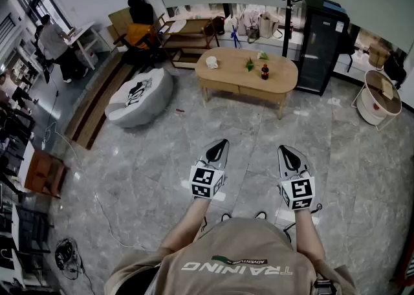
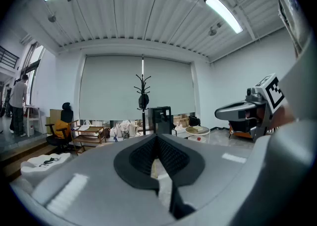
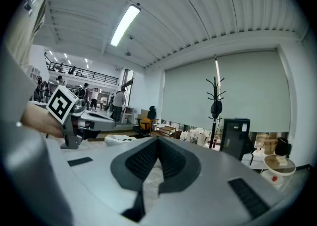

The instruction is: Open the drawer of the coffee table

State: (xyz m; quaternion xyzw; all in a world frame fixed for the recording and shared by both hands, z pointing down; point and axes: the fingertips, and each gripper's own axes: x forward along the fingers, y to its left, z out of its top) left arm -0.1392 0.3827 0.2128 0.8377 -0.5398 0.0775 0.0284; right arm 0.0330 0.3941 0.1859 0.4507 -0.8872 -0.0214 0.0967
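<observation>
The oval wooden coffee table (image 1: 228, 70) stands far ahead across the grey marble floor. Its drawer front (image 1: 260, 90) sits flush in the apron, shut. On top are a white cup (image 1: 211, 62), a green item (image 1: 250, 65) and a dark bottle (image 1: 264, 71). My left gripper (image 1: 221, 143) and right gripper (image 1: 285, 150) are held side by side near my body, well short of the table. Both point toward it. The left gripper's (image 2: 157, 138) jaws meet at the tip with nothing held. The right gripper's (image 3: 158, 141) jaws also meet, empty.
A white beanbag (image 1: 139, 96) lies left of the table. A black cabinet (image 1: 320, 44) and coat stand (image 1: 289, 2) stand behind it, a wooden shelf (image 1: 191, 38) back left, a round white side table (image 1: 380, 96) at right. Cables (image 1: 68, 251) trail on the floor at left.
</observation>
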